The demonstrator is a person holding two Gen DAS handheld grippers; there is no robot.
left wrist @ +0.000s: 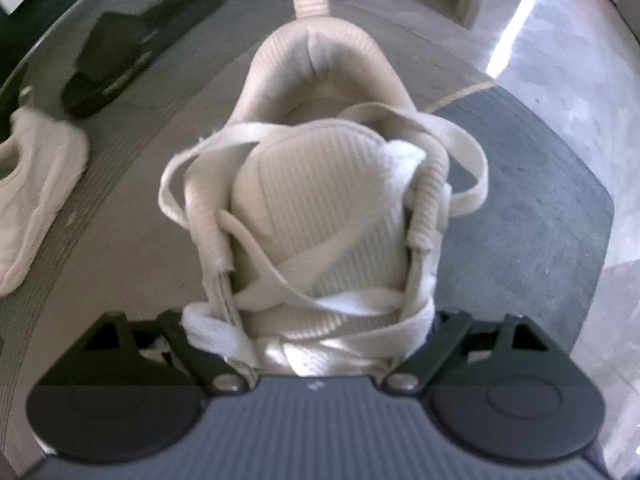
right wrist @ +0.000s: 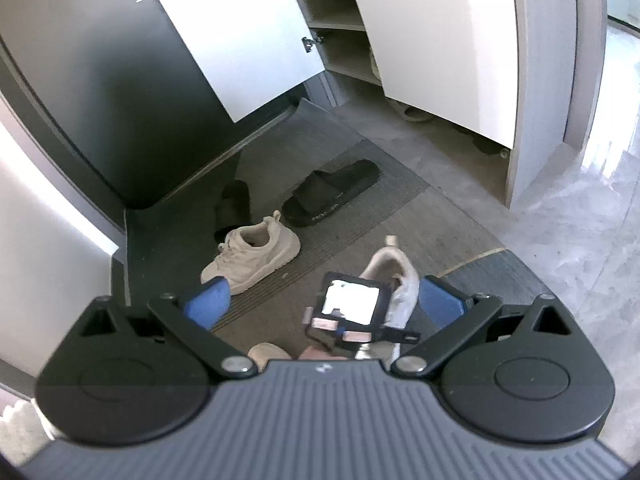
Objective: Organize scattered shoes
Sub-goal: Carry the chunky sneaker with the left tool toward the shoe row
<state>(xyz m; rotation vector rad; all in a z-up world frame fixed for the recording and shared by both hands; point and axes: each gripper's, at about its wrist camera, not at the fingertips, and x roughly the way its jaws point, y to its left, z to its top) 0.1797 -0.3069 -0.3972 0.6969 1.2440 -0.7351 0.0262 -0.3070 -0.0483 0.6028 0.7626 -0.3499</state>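
Above the grey mat (left wrist: 120, 208), the left gripper (left wrist: 308, 344) clamps a beige sneaker (left wrist: 320, 184); its loose laces (left wrist: 460, 160) may catch, so it slips free.

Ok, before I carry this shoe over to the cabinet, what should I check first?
1. Grip of the left hand-held gripper on the beige lace-up sneaker: the shoe sits between the jaws, but the pads are hidden. Cannot tell.
2. Flat beige laces tucked in: loops hang out on both sides. Not ok.
3. Right hand-held gripper free: open, with nothing between its blue pads. Ok.
4. White shoe cabinet accessible: doors open, shelves visible. Ok.
5. Matching beige sneaker located: on the grey floor mat, beside the black slide sandal. Ok.
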